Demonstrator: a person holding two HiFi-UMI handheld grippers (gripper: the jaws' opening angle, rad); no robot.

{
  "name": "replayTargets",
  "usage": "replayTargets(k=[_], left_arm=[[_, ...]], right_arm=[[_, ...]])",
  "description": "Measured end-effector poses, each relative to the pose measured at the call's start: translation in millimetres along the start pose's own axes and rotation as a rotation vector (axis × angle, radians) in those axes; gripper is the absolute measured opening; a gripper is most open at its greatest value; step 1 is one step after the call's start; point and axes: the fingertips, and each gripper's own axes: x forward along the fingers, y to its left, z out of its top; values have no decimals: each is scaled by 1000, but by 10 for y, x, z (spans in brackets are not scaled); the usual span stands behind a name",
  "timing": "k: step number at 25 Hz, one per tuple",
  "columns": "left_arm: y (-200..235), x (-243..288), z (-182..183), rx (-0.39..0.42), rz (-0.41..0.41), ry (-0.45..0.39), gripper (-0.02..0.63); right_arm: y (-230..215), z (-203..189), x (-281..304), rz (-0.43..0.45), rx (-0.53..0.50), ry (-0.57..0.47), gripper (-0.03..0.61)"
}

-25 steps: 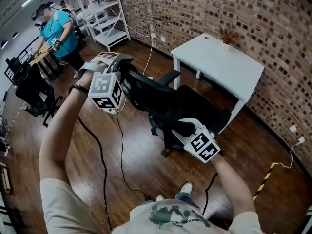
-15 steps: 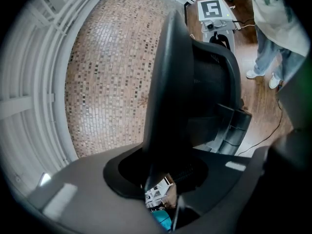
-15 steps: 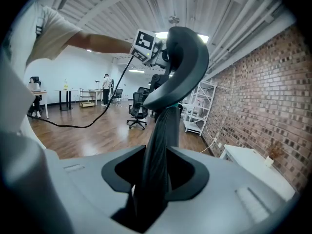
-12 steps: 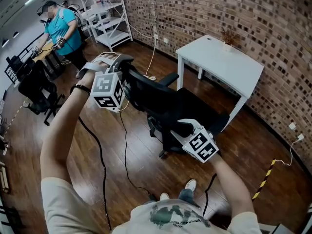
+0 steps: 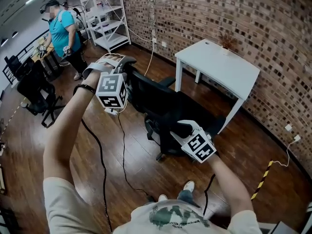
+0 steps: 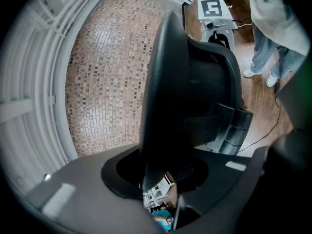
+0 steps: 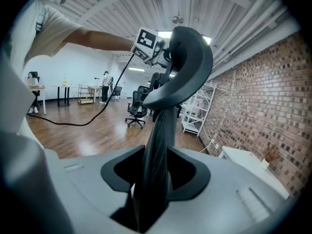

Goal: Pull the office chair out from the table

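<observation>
The black office chair (image 5: pixel 161 99) stands on the wood floor, drawn a little away from the white table (image 5: pixel 222 67). My left gripper (image 5: pixel 127 66) is shut on the top edge of the chair's backrest (image 6: pixel 190 87), which fills the gap between its jaws (image 6: pixel 161 179). My right gripper (image 5: pixel 181 126) holds the backrest's lower side edge. That edge (image 7: pixel 168 106) stands between the jaws of the right gripper (image 7: pixel 153 179), which are opening while still touching it.
A small dried plant (image 5: pixel 226 40) stands on the table by the brick wall. Cables (image 5: pixel 122 150) trail over the floor near my feet. A person in a teal shirt (image 5: pixel 61 30), white shelving (image 5: pixel 107 13) and other black chairs (image 5: pixel 31 89) are at the back left.
The chair and both grippers have shifted slightly away from the table, mostly before the middle frame. The person in teal has stepped to the right.
</observation>
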Motion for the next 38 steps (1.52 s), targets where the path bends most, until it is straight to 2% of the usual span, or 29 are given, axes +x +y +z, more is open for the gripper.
replayTargets(k=[6, 10, 15, 27, 32, 38], left_arm=[[-37, 52, 10, 1, 31, -4, 196], [5, -10, 31, -38, 65, -27, 196], [48, -128, -1, -104, 115, -56, 196], [-135, -529, -51, -218, 137, -50, 195], [-395, -642, 113, -259, 114, -58, 189], [-547, -951, 536, -278, 124, -71, 166]], right_arm=[[-31, -32, -10, -124, -93, 79, 149], [-67, -12, -136, -184, -51, 71, 185], [-81, 62, -290, -235, -19, 42, 186], [67, 158, -556, -276, 9, 13, 182], [174, 210, -774, -294, 8, -33, 131], [301, 190, -1120, -305, 36, -71, 86]])
